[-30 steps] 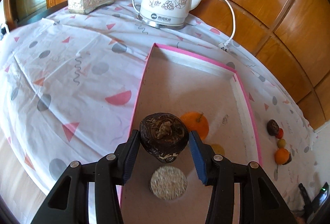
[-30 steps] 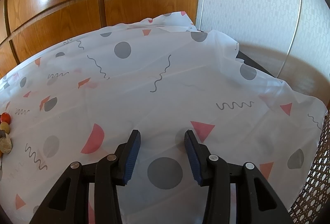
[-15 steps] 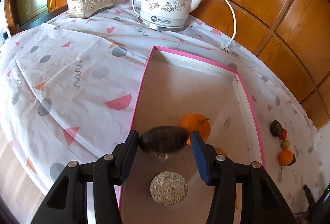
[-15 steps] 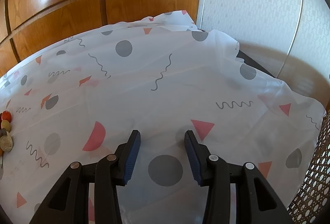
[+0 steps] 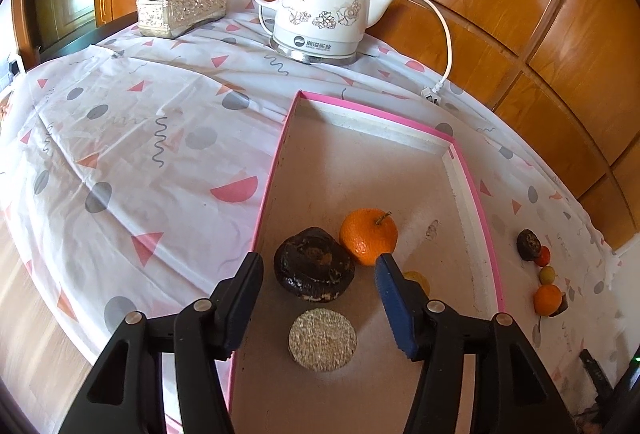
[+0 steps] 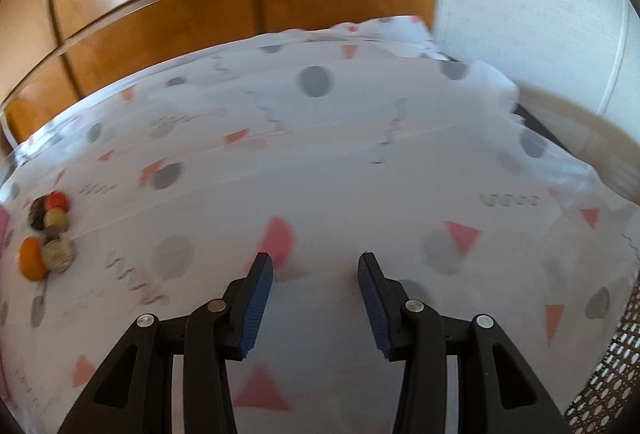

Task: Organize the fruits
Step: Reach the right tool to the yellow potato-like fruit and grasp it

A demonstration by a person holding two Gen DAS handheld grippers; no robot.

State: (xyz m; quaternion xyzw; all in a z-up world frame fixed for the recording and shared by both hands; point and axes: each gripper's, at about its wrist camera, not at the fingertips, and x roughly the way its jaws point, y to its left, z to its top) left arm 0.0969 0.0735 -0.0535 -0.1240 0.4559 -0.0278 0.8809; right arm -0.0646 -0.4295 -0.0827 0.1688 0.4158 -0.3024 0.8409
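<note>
**Loose fruit lies left of the right tongs, beside the tray's right rim**

Left tongs (image 5: 318,286): fingers apart, holding nothing. They hang over the near part of the pink-rimmed tray (image 5: 272,170). A dark fruit (image 5: 314,265) lies on the tray floor between and just beyond the fingertips, touching neither. An orange (image 5: 369,236) sits just behind it on the right, apparently touching it. A tan round fruit (image 5: 322,335) lies nearer the camera, apart from the dark one. A small yellow fruit (image 5: 416,280) is partly hidden behind the right finger.

Right tongs (image 6: 316,298): fingers apart, empty, over bare cloth on the bench (image 6: 360,174). This view is blurred.

Remaining fruit: a cluster (image 6: 46,238) lies on the cloth near the bench's left edge in the right view. In the left view the same cluster (image 5: 538,278) lies just outside the tray's right rim. Its pieces form a short row running roughly along that rim.

Judgement: the cluster lies well to the left of the right tongs and to the right of the left tongs, across the rim. Which tongs is nearer cannot be told. The left tongs must clear the rim to reach it. The pieces sit close together, so a grasp across the row risks nudging neighbours.
</note>
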